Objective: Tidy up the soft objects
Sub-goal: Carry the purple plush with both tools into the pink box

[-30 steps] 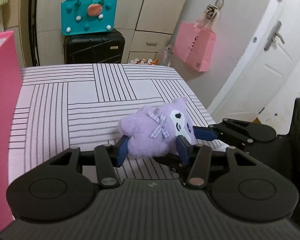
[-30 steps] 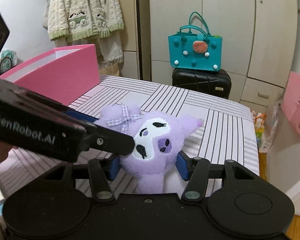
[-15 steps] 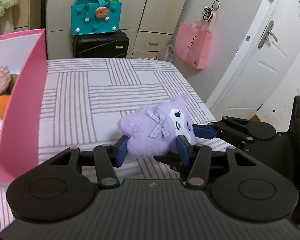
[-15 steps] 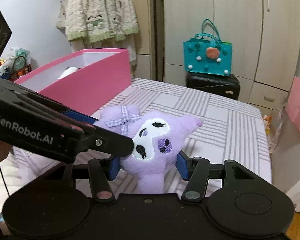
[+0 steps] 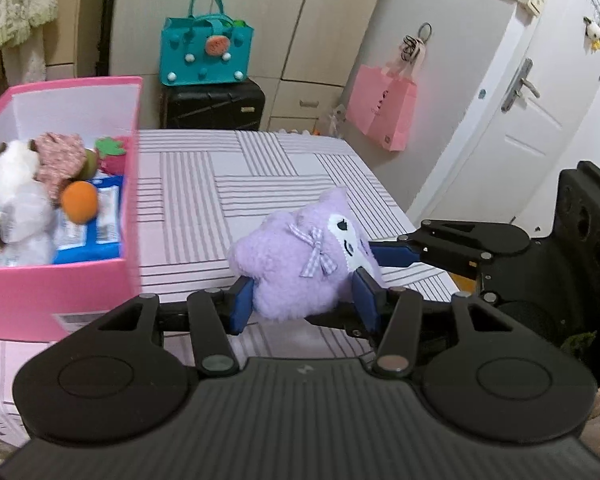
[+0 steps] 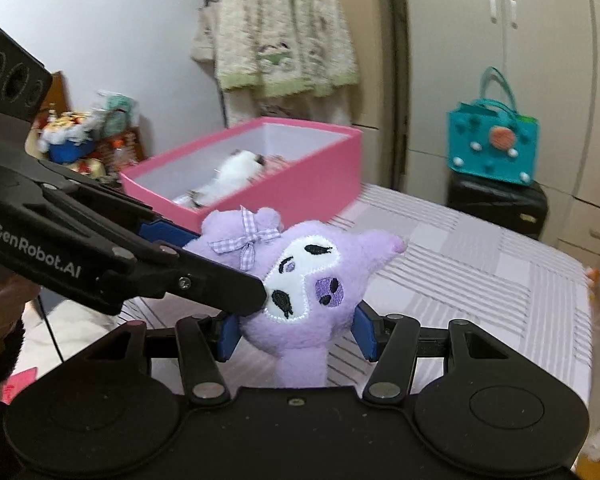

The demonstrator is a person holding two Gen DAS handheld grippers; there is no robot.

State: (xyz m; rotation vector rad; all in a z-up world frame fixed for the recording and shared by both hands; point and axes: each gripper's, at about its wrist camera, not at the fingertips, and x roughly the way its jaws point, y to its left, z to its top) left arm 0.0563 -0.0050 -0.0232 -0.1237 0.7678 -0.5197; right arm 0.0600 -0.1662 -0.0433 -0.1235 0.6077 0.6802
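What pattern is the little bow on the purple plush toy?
Lilac-and-white gingham check on the bow of the purple plush toy, clearest in the right wrist view.

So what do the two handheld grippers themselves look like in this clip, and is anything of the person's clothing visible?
Both are matte black plastic. The left gripper and right gripper each have two blue pads, linkage arms with round metal pivots, and a ribbed body. The left one's side reads GenRobot.AI in white and a thin black cable hangs below it. A dark sleeve cuff shows at the frame edge.
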